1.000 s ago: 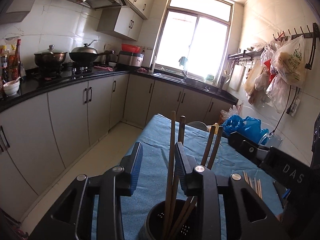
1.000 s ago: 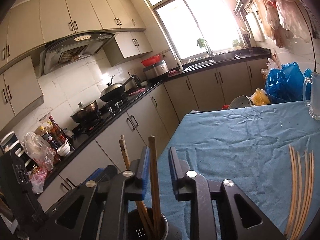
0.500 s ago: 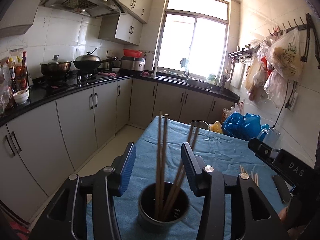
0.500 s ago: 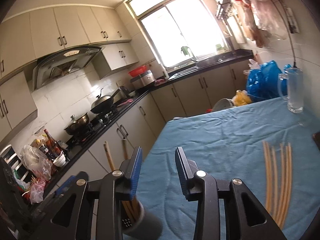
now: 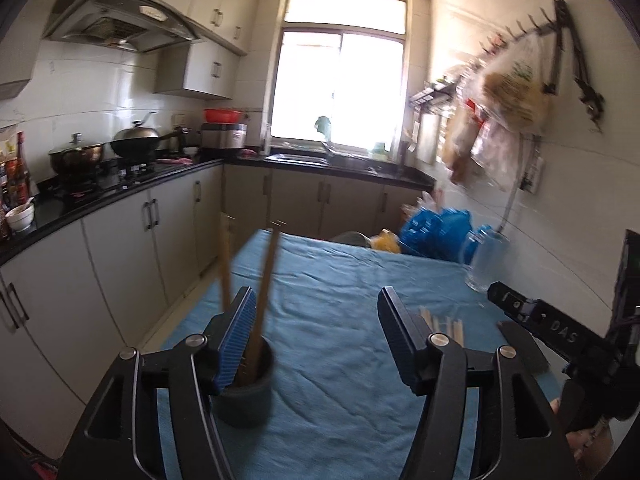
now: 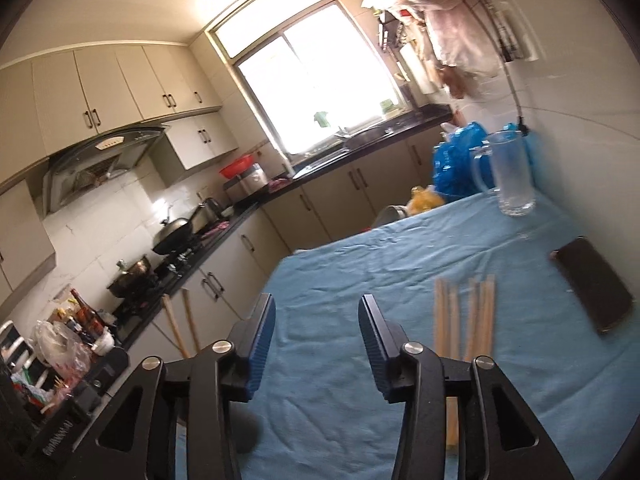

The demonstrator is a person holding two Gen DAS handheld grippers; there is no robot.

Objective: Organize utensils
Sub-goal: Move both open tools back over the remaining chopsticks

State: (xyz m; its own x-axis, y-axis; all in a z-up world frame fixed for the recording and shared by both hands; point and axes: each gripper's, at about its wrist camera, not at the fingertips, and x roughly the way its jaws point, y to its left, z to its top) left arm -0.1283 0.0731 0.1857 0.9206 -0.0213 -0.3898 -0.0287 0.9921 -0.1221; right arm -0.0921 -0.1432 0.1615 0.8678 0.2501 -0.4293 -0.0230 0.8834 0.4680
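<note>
Your two wrist cameras look low along the blue tablecloth (image 5: 320,280) toward the window (image 6: 316,68), sharing both.

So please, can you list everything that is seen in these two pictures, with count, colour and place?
tablecloth: one, blue, covers the table
holder: one, dark, near left part of the cloth
chopsticks in holder: at least two show, brown, standing tilted
loose chopsticks: several, pale wood, flat on the cloth
glass mug: one, clear, far right of the cloth
wallet: one, dark brown, right edge of the cloth
plastic bags: blue, behind the table
wok: one, dark, on the stove
left gripper: black with blue pads, open, empty
right gripper: same, open, empty
</note>
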